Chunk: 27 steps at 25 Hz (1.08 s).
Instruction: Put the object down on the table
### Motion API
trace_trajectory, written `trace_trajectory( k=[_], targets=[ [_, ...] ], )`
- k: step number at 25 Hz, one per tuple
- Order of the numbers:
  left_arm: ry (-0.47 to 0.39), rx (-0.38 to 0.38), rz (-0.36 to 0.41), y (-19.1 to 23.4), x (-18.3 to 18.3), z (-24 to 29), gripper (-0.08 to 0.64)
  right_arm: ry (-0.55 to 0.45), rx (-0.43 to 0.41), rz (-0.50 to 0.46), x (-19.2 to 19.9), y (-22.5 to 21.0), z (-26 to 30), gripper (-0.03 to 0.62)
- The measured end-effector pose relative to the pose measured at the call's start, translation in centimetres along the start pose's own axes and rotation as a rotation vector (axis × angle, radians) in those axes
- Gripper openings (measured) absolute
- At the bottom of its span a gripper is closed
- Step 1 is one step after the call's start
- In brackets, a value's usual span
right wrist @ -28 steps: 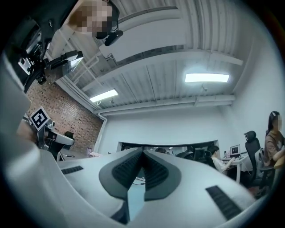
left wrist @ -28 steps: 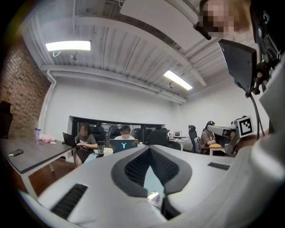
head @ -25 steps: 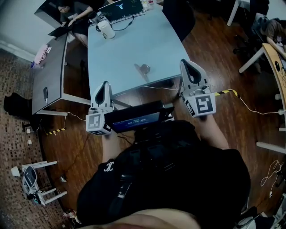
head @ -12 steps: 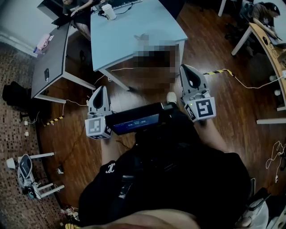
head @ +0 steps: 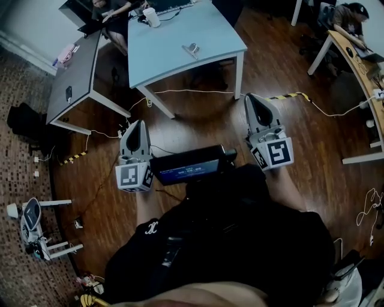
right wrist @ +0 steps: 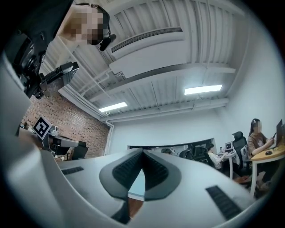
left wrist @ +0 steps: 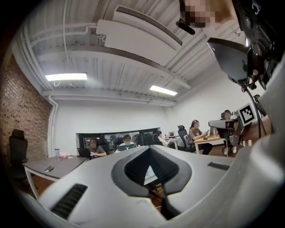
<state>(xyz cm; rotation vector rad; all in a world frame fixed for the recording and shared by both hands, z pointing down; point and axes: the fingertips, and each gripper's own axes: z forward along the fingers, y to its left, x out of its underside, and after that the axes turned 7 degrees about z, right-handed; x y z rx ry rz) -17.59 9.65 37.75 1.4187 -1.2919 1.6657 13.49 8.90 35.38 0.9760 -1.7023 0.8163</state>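
A small silvery object (head: pixel 192 49) lies on the light blue table (head: pixel 174 36), far up in the head view. Both grippers hang over the wooden floor, well short of the table and apart from the object. My left gripper (head: pixel 135 129) points up the frame with its jaws shut and nothing between them; in the left gripper view (left wrist: pixel 149 149) the tips meet. My right gripper (head: pixel 255 103) is likewise shut and empty, and its tips touch in the right gripper view (right wrist: pixel 142 153). A dark device with a lit screen (head: pixel 189 166) sits at the person's chest between the grippers.
A grey desk (head: pixel 75 72) stands left of the blue table, with people seated behind both. A white cup (head: pixel 152 16) and a laptop sit at the blue table's far end. Cables and yellow-black tape (head: pixel 288 96) cross the floor. Another desk (head: pixel 354 60) runs along the right.
The blue table has slid up and away in the head view as the person stepped back. Both grippers now hang over the floor instead of at the table's edge, still shut.
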Motion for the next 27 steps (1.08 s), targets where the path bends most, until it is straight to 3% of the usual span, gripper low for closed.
trace_trajectory(
  k=[3,6,9,14,17,21,27],
  targets=[
    [-0.024,-0.015,0.01,-0.8,-1.0,-0.2,-0.008,0.007,-0.016,-0.013,-0.7,-0.7,-0.8,-0.026],
    [-0.036,-0.044,-0.035,-2.1,-3.2,0.1,-0.008,0.016,-0.028,-0.017,-1.5,-1.9,-1.5,-0.026],
    [-0.042,-0.019,0.002,-3.7,-3.1,0.5,-0.008,0.003,-0.023,-0.017,-2.7,-3.5,-2.4,-0.026],
    [-0.036,-0.004,0.0,-6.7,-4.7,1.4,-0.008,-0.006,-0.024,-0.025,-3.7,-5.0,-3.6,-0.026],
    [-0.019,0.014,0.035,-7.5,-3.7,1.6,-0.008,-0.012,-0.021,-0.031,-4.1,-5.7,-4.0,-0.026],
    [-0.059,0.017,-0.054,-8.5,-5.2,1.9,-0.008,-0.017,-0.022,-0.032,-4.4,-6.1,-4.4,-0.026],
    [0.004,-0.014,-0.077,-8.4,-3.7,0.5,-0.008,0.01,-0.023,-0.054,-3.9,-5.2,-5.2,-0.026]
  ],
)
